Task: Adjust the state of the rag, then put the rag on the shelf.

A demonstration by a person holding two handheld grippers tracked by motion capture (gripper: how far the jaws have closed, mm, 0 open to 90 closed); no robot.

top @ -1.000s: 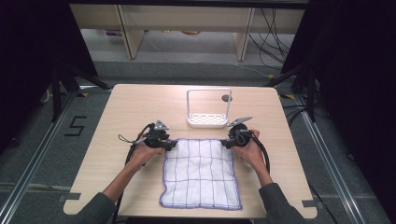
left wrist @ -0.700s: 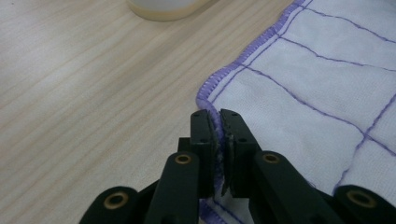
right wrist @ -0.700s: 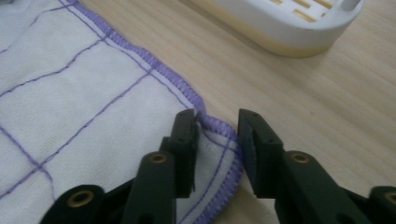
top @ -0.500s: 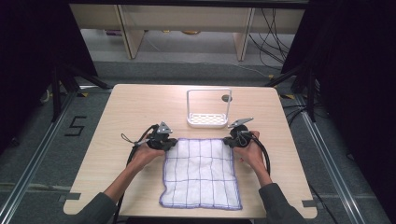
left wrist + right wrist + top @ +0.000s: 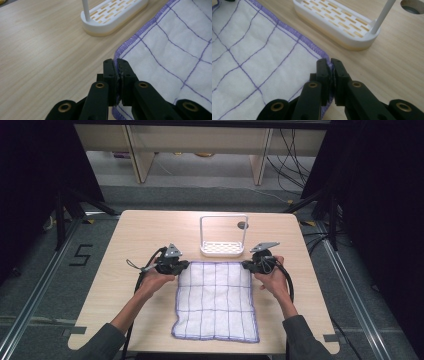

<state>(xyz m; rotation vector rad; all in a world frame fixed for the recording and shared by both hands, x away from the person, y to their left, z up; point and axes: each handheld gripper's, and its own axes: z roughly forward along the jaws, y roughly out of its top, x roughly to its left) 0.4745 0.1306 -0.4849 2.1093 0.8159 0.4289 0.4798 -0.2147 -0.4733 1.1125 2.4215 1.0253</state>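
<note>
A white cloth (image 5: pixel 216 300) with purple grid lines and a purple hem lies flat on the wooden table (image 5: pixel 130 232). My left gripper (image 5: pixel 186 265) is shut on the cloth's far left corner. In the left gripper view the cloth (image 5: pixel 170 60) spreads to the right, and the hem is pinched between the left gripper (image 5: pixel 117 62)'s black jaws. My right gripper (image 5: pixel 244 265) is shut on the far right corner. In the right gripper view the cloth (image 5: pixel 249 67) spreads to the left of the right gripper (image 5: pixel 330 61).
A white slotted rack (image 5: pixel 223 248) with a tall hoop frame stands just beyond the cloth's far edge, close to both grippers; rack base (image 5: pixel 117 17), rack base (image 5: pixel 337 25). A round hole (image 5: pixel 242 225) sits in the tabletop behind it. The person's forearms reach in from the near edge.
The left gripper has moved right onto the cloth's far left corner. The right gripper has held its place at the far right corner.
</note>
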